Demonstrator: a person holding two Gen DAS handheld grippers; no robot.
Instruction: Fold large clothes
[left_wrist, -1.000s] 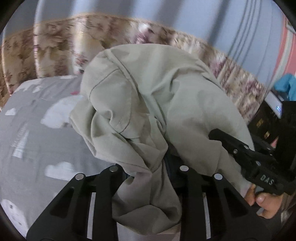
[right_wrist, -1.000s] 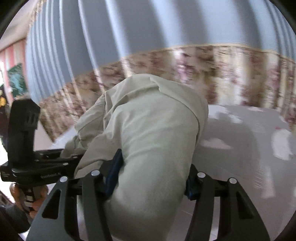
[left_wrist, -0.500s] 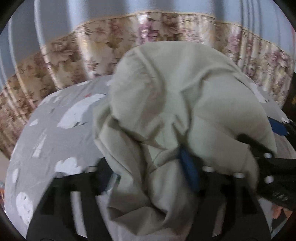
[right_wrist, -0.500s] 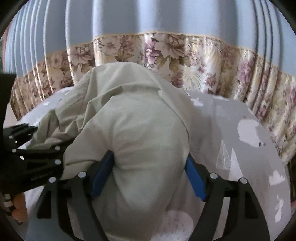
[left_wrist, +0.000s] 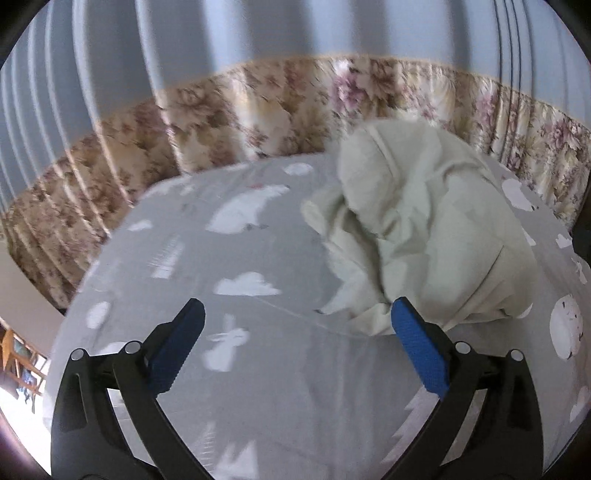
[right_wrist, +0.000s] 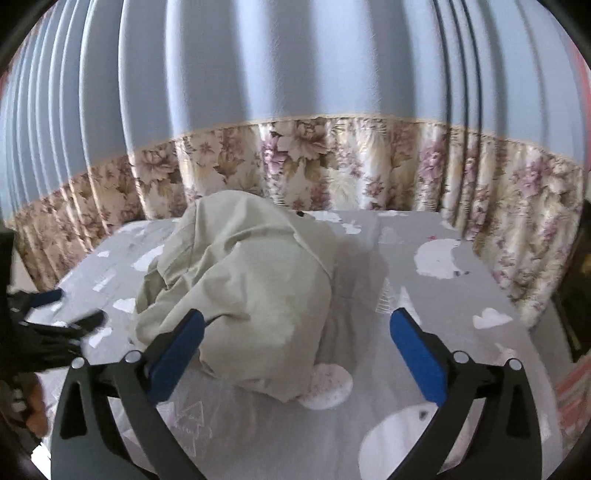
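A pale beige garment (left_wrist: 424, 229) lies in a crumpled heap on the grey bedsheet (left_wrist: 229, 369). It also shows in the right wrist view (right_wrist: 243, 295), left of centre. My left gripper (left_wrist: 295, 321) is open and empty, with the heap just beyond its right finger (left_wrist: 417, 347). My right gripper (right_wrist: 295, 328) is open and empty, with the heap's near edge between its fingers and resting on the sheet. The left gripper (right_wrist: 51, 314) appears blurred at the left edge of the right wrist view.
The bed has a grey sheet with white clouds and animals (right_wrist: 439, 258). A blue and floral curtain (right_wrist: 314, 158) hangs close behind the bed. The person's hand (right_wrist: 33, 402) shows at the lower left. Dark furniture (right_wrist: 576, 295) stands at the right.
Both grippers were shut on the garment and holding it up. They have opened and let it drop onto the bed, and both have pulled back from it.
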